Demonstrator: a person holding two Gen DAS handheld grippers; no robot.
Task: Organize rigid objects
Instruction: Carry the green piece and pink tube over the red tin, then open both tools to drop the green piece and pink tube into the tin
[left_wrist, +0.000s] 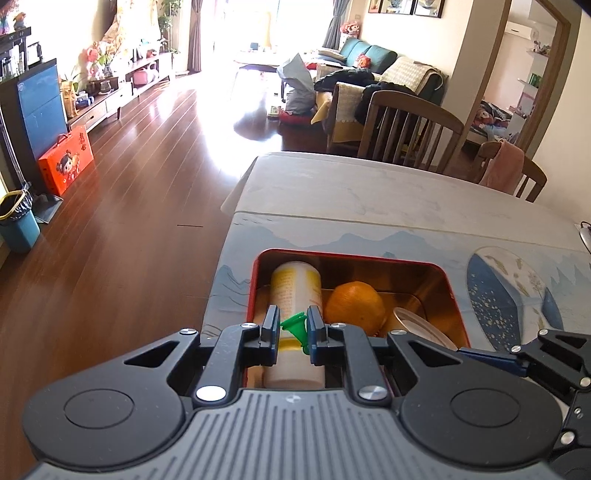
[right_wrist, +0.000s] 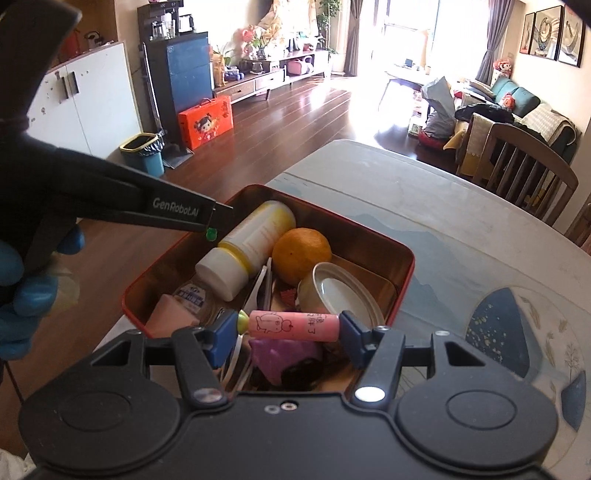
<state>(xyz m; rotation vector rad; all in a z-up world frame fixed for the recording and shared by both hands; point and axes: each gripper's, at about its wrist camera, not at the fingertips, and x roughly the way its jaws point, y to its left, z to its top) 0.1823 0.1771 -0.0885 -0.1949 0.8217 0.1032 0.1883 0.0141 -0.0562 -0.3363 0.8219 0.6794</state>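
Observation:
A red tin box (left_wrist: 448, 291) (right_wrist: 400, 295) with a gold inside sits on the table near its corner. It holds a yellow-white bottle (left_wrist: 295, 291) (right_wrist: 255, 240), an orange (left_wrist: 354, 306) (right_wrist: 301, 254), a round lid (right_wrist: 341, 291) and other small items. My left gripper (left_wrist: 293, 330) is shut on a small green plastic piece (left_wrist: 295, 326) above the box's near left side; the green piece also shows in the right wrist view (right_wrist: 211, 233). My right gripper (right_wrist: 288, 326) is shut on a pink tube (right_wrist: 293, 325) held crosswise above the box's near edge.
The table (left_wrist: 369, 192) has a pale mat with a blue round pattern (right_wrist: 517, 332) to the right of the box. Wooden chairs (left_wrist: 410, 129) stand at the far side. The table edge and wooden floor (left_wrist: 129, 221) lie to the left.

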